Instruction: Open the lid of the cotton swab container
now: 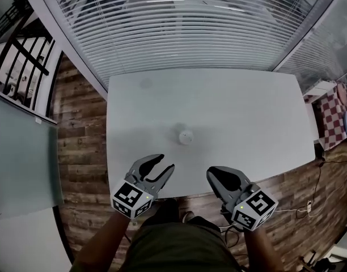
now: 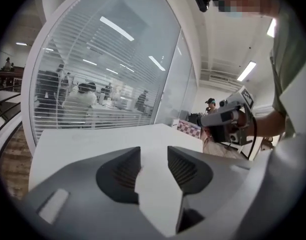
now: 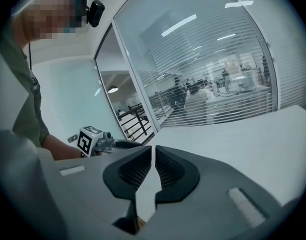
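On our left gripper point(image 1: 167, 162) the fingers point(image 2: 124, 171) stand parted and empty; on our right gripper point(image 1: 210, 174) they are clenched on nothing. The cotton swab container point(image 1: 186, 136), small, white and round, stands on the counter point(image 1: 247, 106). It lies at one o'clock from the left gripper and eleven from the right, about equally near. Its lid seam is too small to make out, and neither gripper view shows it.

Head view looks steeply down; gripper views (low, near-level) skim the table point(image 1: 219, 106).

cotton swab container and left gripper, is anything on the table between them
Nothing. In the head view only bare white table separates the left gripper from the cotton swab container; the gripper's open jaws are empty, short of it.
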Available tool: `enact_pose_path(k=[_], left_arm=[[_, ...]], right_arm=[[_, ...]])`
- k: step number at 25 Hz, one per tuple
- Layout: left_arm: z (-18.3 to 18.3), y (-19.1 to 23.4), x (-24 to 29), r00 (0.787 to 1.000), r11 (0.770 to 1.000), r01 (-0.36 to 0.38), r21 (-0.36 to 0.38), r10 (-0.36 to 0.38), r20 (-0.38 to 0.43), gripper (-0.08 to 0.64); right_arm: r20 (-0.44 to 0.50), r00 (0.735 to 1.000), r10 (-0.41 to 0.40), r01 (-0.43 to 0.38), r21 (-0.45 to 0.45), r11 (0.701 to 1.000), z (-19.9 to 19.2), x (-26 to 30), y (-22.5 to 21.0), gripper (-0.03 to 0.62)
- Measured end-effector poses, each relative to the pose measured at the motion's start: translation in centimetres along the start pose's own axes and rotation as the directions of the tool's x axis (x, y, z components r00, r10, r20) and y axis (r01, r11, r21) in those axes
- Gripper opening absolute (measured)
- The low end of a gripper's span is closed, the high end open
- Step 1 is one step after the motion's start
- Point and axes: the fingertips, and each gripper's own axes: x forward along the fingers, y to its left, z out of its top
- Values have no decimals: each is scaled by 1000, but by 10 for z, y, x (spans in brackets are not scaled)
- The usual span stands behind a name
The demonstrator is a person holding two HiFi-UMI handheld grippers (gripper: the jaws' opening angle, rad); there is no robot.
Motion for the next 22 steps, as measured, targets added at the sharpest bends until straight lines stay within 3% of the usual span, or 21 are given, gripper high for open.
enact_pose_path(k=[9, 16, 22], left_arm=[[-33, 27, 46, 993, 995, 57, 83, -48, -107, 239], [-60, 34, 79, 987, 988, 55, 144, -32, -159, 315], [-78, 46, 109, 984, 984, 18, 175, 14, -179, 327]], right_arm=[[-19, 999, -37, 37, 23, 999, -6, 17, -21, 14], [-50, 998, -28, 31, 48, 998, -26, 13, -30, 14], [-96, 995, 12, -7, 50, 999, -42, 8, -41, 14]])
